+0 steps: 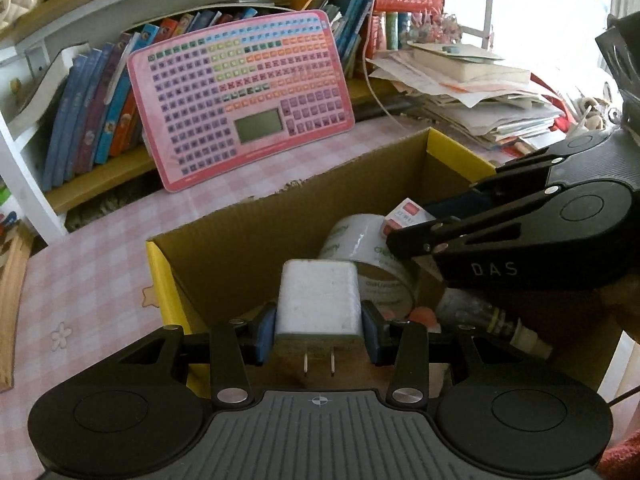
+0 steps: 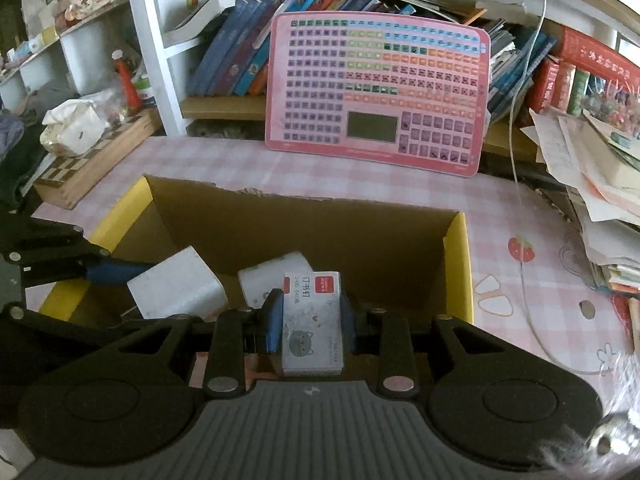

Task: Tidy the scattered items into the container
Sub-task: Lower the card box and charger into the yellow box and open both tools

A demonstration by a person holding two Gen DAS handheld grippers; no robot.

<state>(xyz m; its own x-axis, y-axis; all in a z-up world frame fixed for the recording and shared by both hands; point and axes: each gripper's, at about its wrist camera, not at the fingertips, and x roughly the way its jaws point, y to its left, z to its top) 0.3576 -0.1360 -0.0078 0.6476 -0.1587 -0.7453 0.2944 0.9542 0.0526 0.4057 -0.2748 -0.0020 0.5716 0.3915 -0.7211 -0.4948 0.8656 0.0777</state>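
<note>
A: What is held, and where?
B: A white charger (image 1: 319,300) is gripped by the left gripper (image 1: 319,330) and a staple box (image 2: 312,322) is clamped by the right gripper (image 2: 310,326), both over the cardboard box (image 2: 456,264) mid-desk.

A: What is around it?
B: A tape roll (image 1: 372,256) and a bottle (image 1: 492,316) are seen inside; a pink keyboard board (image 2: 380,92) is propped at the desk's back edge.

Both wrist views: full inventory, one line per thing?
cardboard box: 1, brown with yellow outside, on the table
white charger: 1, white, between the left hand-held gripper's pads, over the box
staple box: 1, grey and red, in the right hand-held gripper, over the box
tape roll: 1, clear, inside the box
pink keyboard chart: 1, pink, leaning on the books
checked tablecloth: 1, pink
left hand-held gripper: 1, black
right hand-held gripper: 1, black
</note>
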